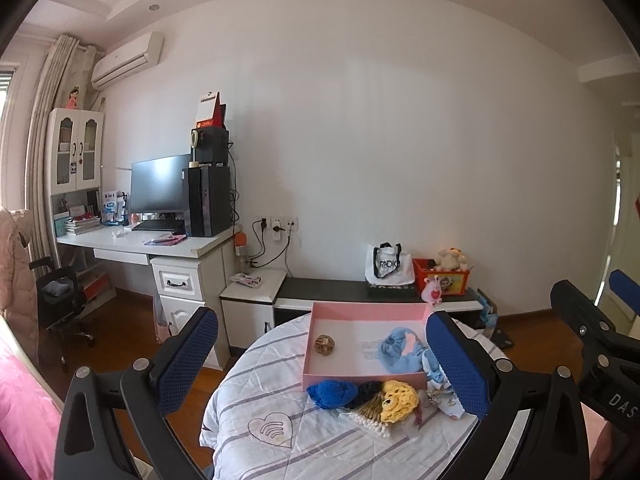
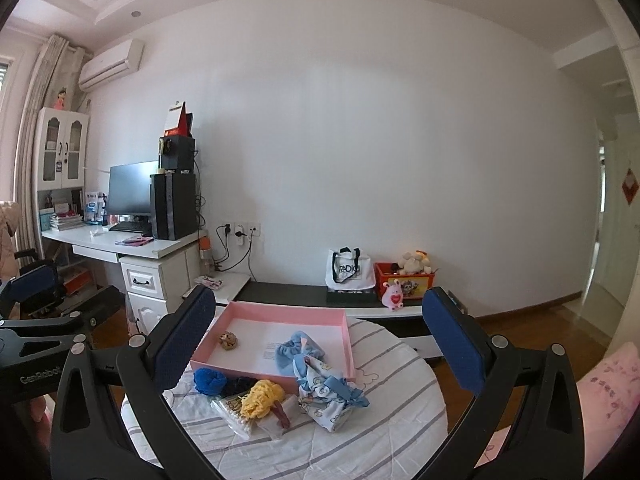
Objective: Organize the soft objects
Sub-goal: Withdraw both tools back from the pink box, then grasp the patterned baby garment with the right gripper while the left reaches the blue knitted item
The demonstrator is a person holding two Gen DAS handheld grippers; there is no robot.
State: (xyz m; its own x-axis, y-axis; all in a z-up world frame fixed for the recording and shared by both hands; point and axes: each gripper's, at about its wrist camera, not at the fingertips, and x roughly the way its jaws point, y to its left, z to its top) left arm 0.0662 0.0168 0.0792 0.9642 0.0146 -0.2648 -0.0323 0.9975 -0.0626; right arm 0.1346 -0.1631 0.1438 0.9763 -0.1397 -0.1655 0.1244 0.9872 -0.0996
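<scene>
Left gripper being held above striped bed, fingers being kept spread, nothing gripped. Right gripper being held likewise, fingers spread, empty. Pink box being shown at 12 o'clock on bed; brown scrunchie and light blue cloth lying inside. Blue ball, yellow knit piece, cotton swabs and patterned cloth being left piled at box's 6 o'clock edge, touching one another.

You have a pink box on a white quilt with grey stripes. Before it lie a royal-blue knit, a yellow crochet piece and a white cloth with blue print.
</scene>
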